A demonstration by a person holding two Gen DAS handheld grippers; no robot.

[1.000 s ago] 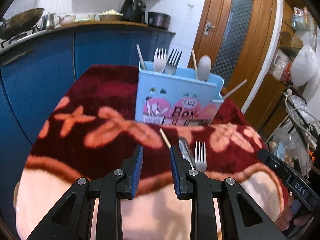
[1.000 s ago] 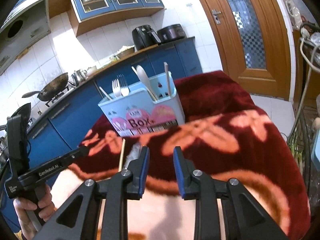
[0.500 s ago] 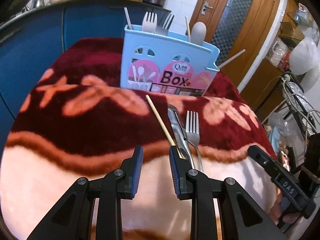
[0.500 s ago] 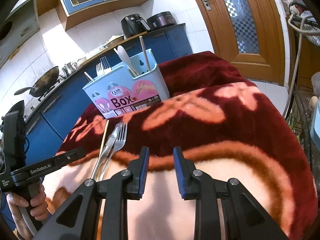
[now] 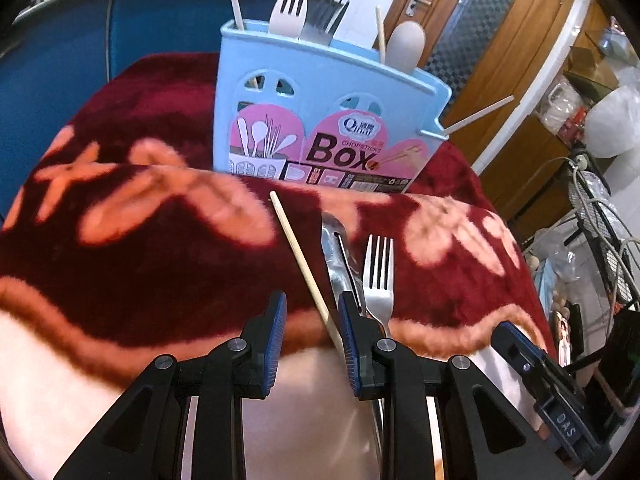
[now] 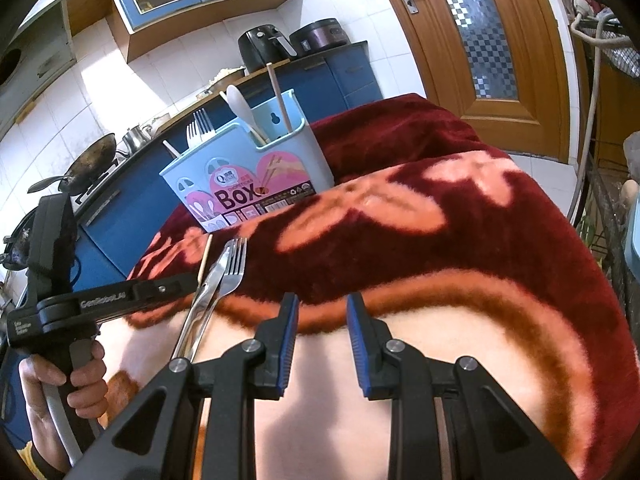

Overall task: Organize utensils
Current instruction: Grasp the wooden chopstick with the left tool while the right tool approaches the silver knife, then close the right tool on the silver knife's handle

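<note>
A light blue utensil box [image 5: 328,116] stands on the red and pink blanket [image 5: 120,240], holding forks, a spoon and chopsticks. It also shows in the right wrist view [image 6: 248,176]. In front of it lie a wooden chopstick [image 5: 304,272], a metal spoon [image 5: 338,256] and a metal fork [image 5: 378,276]. My left gripper [image 5: 312,336] is open low over the blanket, with the chopstick's near end between its fingers. My right gripper [image 6: 322,340] is open and empty, to the right of the fork [image 6: 234,264] and spoon [image 6: 204,292].
Blue kitchen cabinets [image 5: 60,48] stand behind the table, with a wok [image 6: 86,160] and appliances [image 6: 264,46] on the counter. A wooden door [image 6: 492,36] is at the back right. A wire rack [image 5: 600,240] with cables stands off the table's right side.
My left gripper has moved forward and down toward the loose utensils, so the chopstick now lies between its fingers. My right gripper has tilted down a little.
</note>
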